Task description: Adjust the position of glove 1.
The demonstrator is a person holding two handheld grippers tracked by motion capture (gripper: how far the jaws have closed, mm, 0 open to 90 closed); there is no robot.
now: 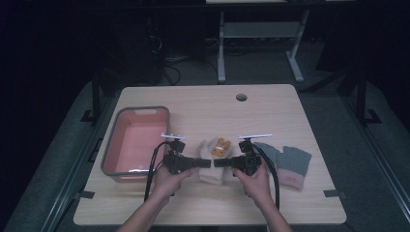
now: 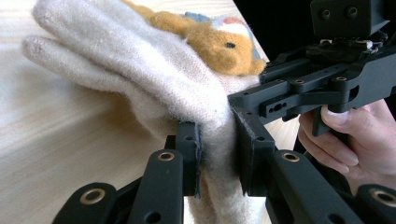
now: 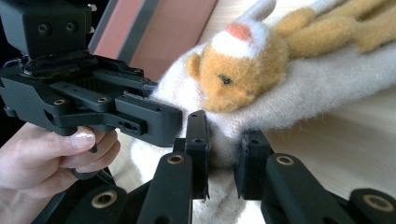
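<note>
Cream woolly knit mitten [image 1: 211, 162] with an orange plush bear sewn on top [image 1: 222, 146] lies at table centre, on the light wooden table [image 1: 270, 108]. Left gripper [image 1: 205, 163] bites its cuff from 9 o'clock, right gripper [image 1: 218, 163] from 3 o'clock, tips nearly meeting. In the left gripper view the mitten fabric [image 2: 177, 93] is bunched and clamped between the jaws; the right gripper view shows the cuff [image 3: 224, 144] pinched the same way. Both clenched on wool.

Pink rectangular plastic tub with grey rim [image 1: 117, 121] sits at 9 o'clock, just beside the left hand [image 1: 169, 181]. Grey-green knit gloves with pink cuffs [image 1: 290, 162] lie at 3 o'clock.

Likely step: lift the mitten, carry to tub. To do well: keep both pinches firm, raise together, avoid pulling apart and stretching the knit, clear the tub rim before letting go.
</note>
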